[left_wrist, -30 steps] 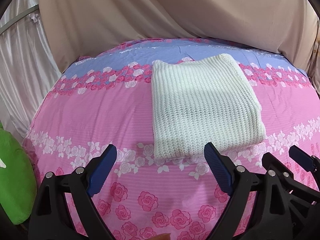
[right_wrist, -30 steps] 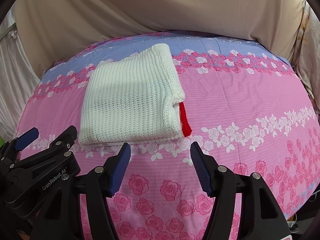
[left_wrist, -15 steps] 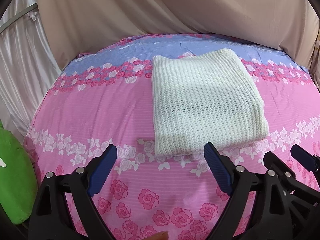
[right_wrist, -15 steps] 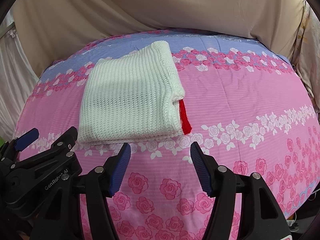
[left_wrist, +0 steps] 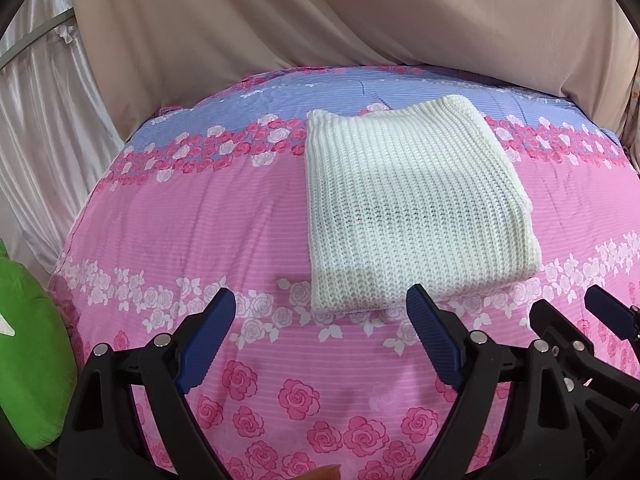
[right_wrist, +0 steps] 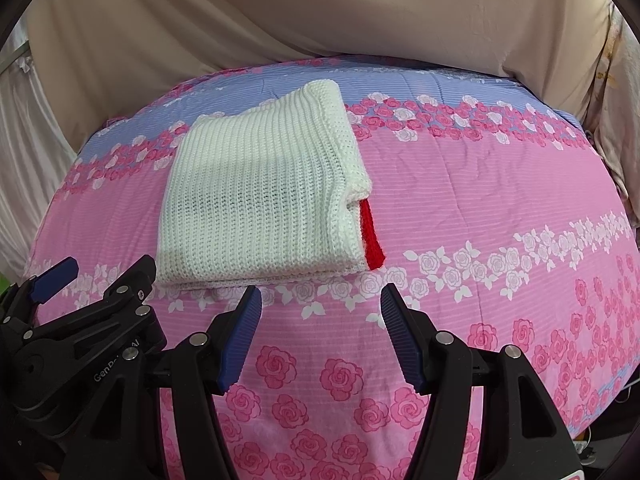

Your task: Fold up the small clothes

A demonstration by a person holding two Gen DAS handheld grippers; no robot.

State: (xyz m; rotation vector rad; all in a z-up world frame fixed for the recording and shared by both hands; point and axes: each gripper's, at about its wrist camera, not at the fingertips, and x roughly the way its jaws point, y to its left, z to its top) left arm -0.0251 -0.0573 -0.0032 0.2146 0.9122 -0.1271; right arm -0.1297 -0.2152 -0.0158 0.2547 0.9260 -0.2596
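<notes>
A white knitted garment [left_wrist: 412, 208] lies folded into a neat rectangle on the pink rose-patterned bedspread [left_wrist: 192, 236]. It also shows in the right wrist view [right_wrist: 260, 204], with a red strip [right_wrist: 370, 236] sticking out of its right edge. My left gripper [left_wrist: 320, 320] is open and empty, hovering just short of the garment's near edge. My right gripper [right_wrist: 320, 308] is open and empty, just short of the garment's near right corner. Each gripper appears at the edge of the other's view.
A beige sheet [left_wrist: 320, 20] hangs behind the bed. A green cushion [left_wrist: 28, 364] sits at the bed's left edge. White curtains [left_wrist: 40, 120] hang at far left. The bedspread [right_wrist: 500, 208] stretches bare to the right of the garment.
Both grippers have drawn back slightly and stay open; the garment lies still and sits a little higher in both views.
</notes>
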